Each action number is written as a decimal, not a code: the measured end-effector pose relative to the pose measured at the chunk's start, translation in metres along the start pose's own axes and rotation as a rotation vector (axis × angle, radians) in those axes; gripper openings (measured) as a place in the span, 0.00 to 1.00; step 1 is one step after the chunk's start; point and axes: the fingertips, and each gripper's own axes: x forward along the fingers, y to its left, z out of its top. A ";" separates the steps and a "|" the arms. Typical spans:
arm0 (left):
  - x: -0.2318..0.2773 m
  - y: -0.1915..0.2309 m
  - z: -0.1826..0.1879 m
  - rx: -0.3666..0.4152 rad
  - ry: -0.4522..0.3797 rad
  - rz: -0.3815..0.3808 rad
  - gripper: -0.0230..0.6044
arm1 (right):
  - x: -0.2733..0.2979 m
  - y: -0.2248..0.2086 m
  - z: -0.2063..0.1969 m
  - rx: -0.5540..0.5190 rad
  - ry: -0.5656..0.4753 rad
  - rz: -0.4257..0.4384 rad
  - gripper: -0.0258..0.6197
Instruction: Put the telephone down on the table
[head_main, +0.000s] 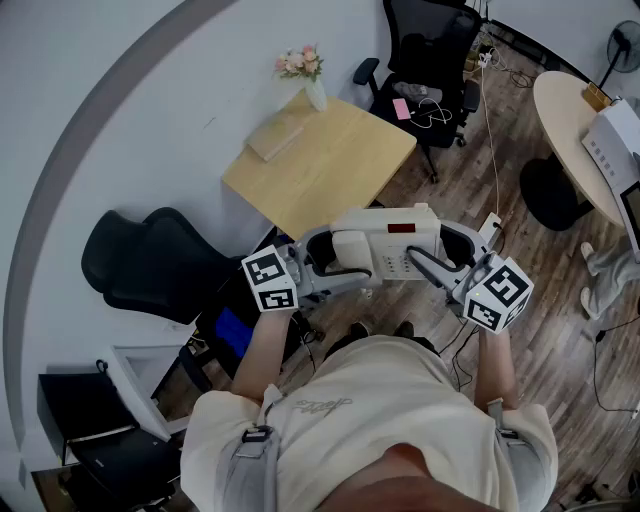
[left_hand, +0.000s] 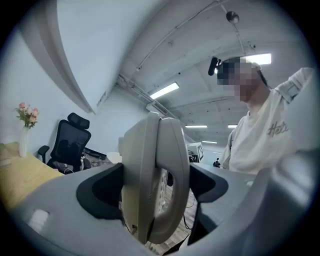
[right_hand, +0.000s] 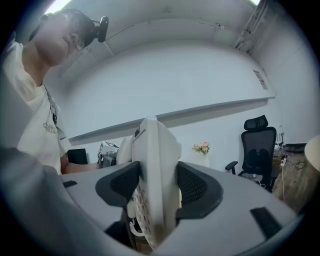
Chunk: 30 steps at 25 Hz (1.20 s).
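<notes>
The left gripper (left_hand: 155, 186) stands wide, its dark pads pressed on the handset end of the beige desk telephone (head_main: 385, 245). The right gripper (right_hand: 152, 189), also wide, clamps the keypad end. The telephone hangs level between them in the air, with the wooden table (head_main: 330, 165) at its 11 o'clock. A white vase (head_main: 315, 95) at the table's 12 o'clock corner holds pink flowers (head_main: 300, 62).
</notes>
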 end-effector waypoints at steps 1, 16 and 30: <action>0.000 0.000 0.001 0.001 -0.001 0.000 0.66 | 0.000 0.001 0.001 -0.002 -0.001 0.000 0.40; 0.042 -0.017 -0.040 -0.056 0.009 0.054 0.66 | -0.044 -0.019 -0.034 0.047 0.041 0.057 0.40; 0.052 0.039 -0.045 -0.106 0.012 0.037 0.66 | -0.014 -0.066 -0.048 0.101 0.075 0.044 0.40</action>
